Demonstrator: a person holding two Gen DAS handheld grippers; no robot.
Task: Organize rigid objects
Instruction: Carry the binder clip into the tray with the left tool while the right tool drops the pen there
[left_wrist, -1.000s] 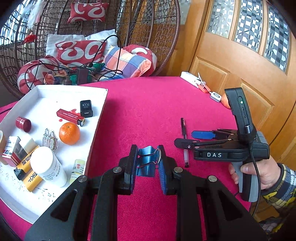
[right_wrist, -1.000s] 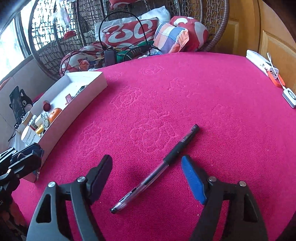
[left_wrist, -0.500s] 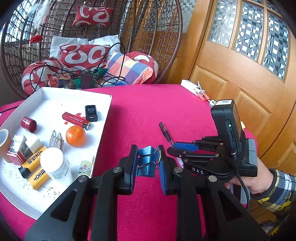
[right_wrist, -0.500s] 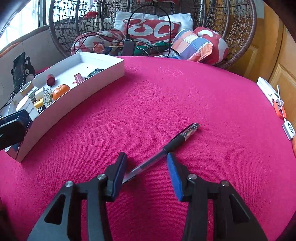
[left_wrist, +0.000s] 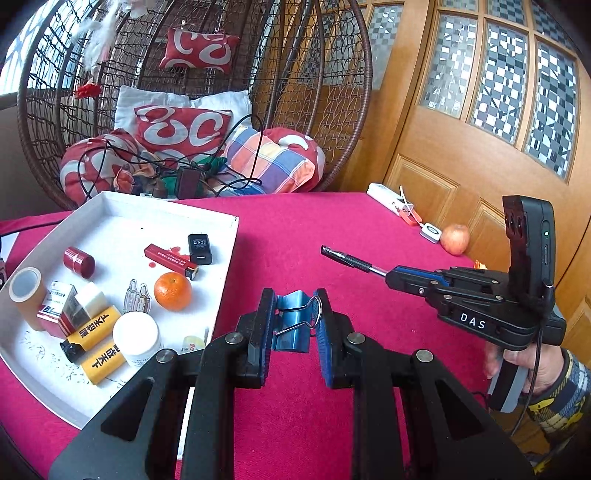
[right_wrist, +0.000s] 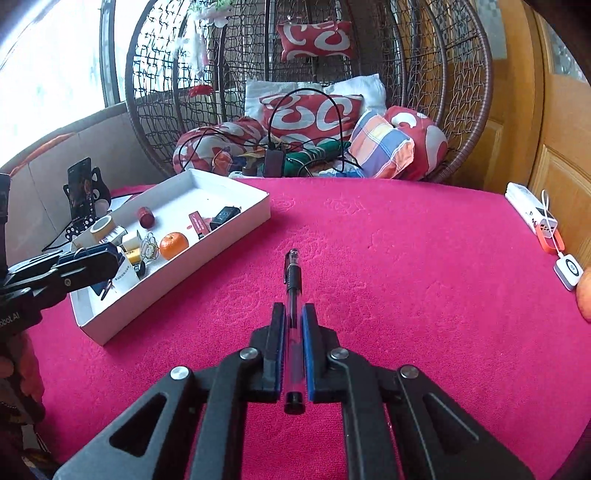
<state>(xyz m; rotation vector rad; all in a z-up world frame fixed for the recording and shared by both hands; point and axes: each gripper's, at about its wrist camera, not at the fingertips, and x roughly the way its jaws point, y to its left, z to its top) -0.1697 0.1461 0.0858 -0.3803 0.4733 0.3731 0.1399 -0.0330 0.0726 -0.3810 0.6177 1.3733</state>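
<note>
Gripping clear-barrelled pen (right_wrist: 294, 295) (black cap), right tool (right_wrist: 293, 321).

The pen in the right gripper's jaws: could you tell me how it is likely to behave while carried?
The pen looks stiff and light. Its smooth clear barrel may slip lengthwise between the flat pads. Being round, it would probably roll if dropped on the cloth.

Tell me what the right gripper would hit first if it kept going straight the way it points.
Probably the red tablecloth: the right gripper, shut on the pen, points down at bare cloth, right of the tray. Depth is uncertain.
</note>
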